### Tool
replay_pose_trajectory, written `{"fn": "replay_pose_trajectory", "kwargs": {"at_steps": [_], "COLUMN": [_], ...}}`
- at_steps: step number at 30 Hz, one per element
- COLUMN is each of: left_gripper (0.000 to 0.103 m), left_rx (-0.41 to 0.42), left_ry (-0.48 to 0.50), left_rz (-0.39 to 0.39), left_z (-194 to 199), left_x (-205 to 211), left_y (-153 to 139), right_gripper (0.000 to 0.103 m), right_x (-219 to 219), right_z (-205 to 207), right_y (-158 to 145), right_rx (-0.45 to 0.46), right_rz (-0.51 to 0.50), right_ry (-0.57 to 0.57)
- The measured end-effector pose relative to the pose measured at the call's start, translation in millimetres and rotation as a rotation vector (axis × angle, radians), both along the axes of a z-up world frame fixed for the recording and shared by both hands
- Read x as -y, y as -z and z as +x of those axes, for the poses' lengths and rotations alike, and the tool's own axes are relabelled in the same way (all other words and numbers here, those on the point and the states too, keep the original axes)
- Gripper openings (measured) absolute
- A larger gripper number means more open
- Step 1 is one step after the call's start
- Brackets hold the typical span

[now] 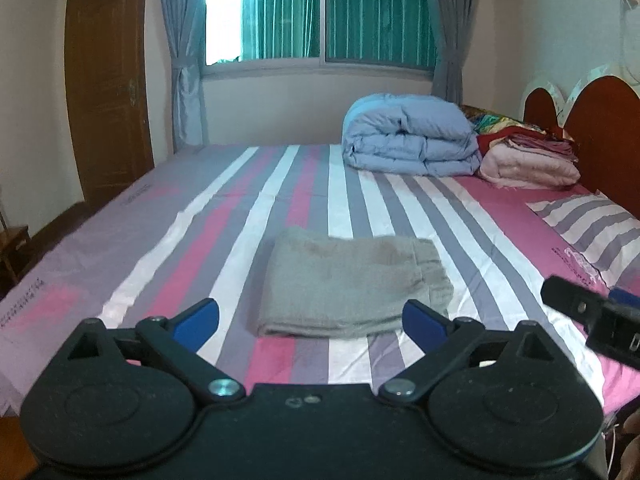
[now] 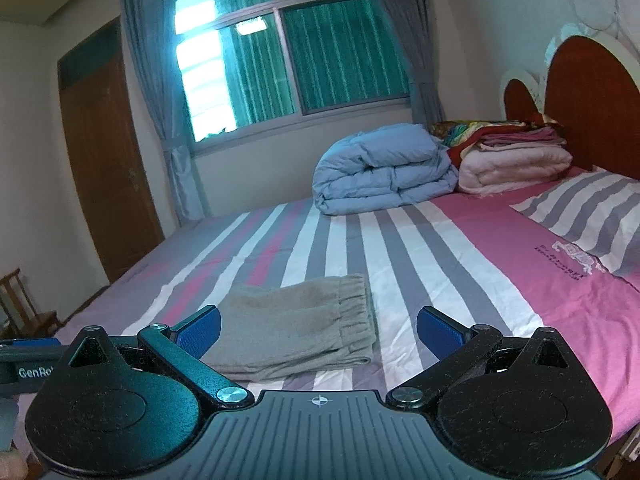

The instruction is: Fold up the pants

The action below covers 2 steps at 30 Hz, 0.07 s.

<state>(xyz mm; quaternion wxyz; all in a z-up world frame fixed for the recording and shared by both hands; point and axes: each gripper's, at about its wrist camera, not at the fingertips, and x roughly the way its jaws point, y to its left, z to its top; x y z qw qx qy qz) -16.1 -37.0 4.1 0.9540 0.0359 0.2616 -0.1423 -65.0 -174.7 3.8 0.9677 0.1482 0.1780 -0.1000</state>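
Observation:
The grey pants (image 1: pixel 348 284) lie folded into a flat rectangle on the striped bed sheet (image 1: pixel 192 240). In the right wrist view the pants (image 2: pixel 304 324) show their elastic waistband on the right side. My left gripper (image 1: pixel 310 318) is open and empty, held just short of the near edge of the pants. My right gripper (image 2: pixel 318 326) is open and empty, also just short of the pants. The right gripper shows at the right edge of the left wrist view (image 1: pixel 592 312). Part of the left gripper shows at the left edge of the right wrist view (image 2: pixel 32 360).
A folded blue duvet (image 1: pixel 412 136) and a stack of pink and red bedding (image 1: pixel 528 160) sit at the far side of the bed. A striped pillow (image 1: pixel 592 228) lies by the wooden headboard (image 1: pixel 600 128). A wooden door (image 1: pixel 108 80) and a chair (image 2: pixel 24 308) stand left.

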Motion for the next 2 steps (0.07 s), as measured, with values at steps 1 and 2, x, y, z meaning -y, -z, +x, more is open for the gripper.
{"fn": "replay_pose_trajectory", "kwargs": {"at_steps": [1, 2], "left_gripper": [0.093, 0.097], "left_rx": [0.007, 0.019], "left_ry": [0.008, 0.012], "left_rz": [-0.003, 0.0], "left_z": [1.1, 1.7], "left_x": [0.9, 2.7], "left_y": [-2.6, -4.0], "right_gripper": [0.103, 0.103], "right_x": [0.9, 1.5], "right_z": [0.1, 0.4], "right_y": [-0.4, -0.8], "right_rx": [-0.001, -0.003], "right_rz": [0.0, -0.001], "right_ry": [0.005, 0.006]}}
